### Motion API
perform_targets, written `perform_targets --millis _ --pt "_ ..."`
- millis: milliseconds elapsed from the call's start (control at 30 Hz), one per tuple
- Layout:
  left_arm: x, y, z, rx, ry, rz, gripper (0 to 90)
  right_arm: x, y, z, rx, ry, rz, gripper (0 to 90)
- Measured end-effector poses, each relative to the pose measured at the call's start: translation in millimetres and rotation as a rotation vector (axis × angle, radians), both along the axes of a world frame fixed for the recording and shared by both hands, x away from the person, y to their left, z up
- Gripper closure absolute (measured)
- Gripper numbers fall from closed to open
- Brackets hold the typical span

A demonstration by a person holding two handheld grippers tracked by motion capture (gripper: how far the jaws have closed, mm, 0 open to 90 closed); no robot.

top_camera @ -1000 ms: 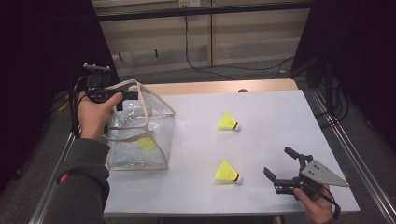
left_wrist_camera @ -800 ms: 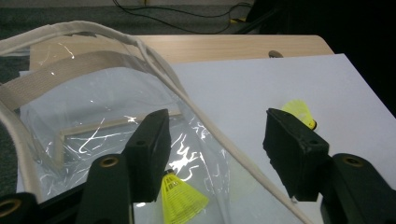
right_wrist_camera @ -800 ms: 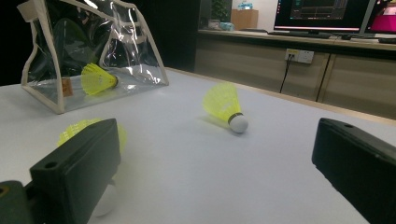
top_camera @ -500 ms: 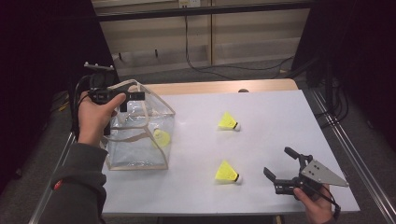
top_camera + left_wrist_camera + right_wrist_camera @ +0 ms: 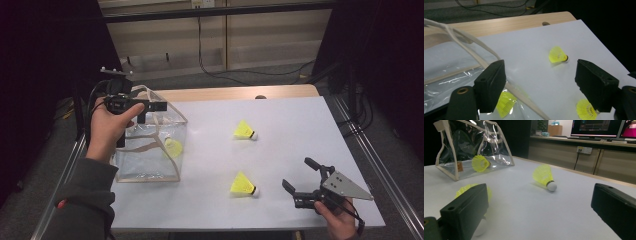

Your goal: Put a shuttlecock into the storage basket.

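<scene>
Right gripper view: near shuttlecock (image 5: 471,191) mostly hidden behind jaw.

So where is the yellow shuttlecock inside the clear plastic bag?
In the high view, the yellow shuttlecock lies inside the clear plastic bag, table's left, below the left gripper.

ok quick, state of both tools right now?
Left tool: open, jaws have just been opening, nothing between them; it hangs above the clear bag.
Right tool: open, holding nothing, low over the table.
</scene>
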State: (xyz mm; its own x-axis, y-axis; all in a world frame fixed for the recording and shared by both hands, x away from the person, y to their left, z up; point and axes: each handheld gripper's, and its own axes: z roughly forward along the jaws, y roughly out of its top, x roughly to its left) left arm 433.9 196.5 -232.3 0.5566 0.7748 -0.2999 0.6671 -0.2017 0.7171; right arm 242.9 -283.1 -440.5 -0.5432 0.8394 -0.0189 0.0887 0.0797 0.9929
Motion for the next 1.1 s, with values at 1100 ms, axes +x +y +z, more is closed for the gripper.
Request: perform_targets --millis 1100 --pt "-25.3 -36.5 -5.5 -0.034 -0.038 -0.148 16.6 0.0 0.4 -0.1 -0.001 0.004 0.001 1.0"
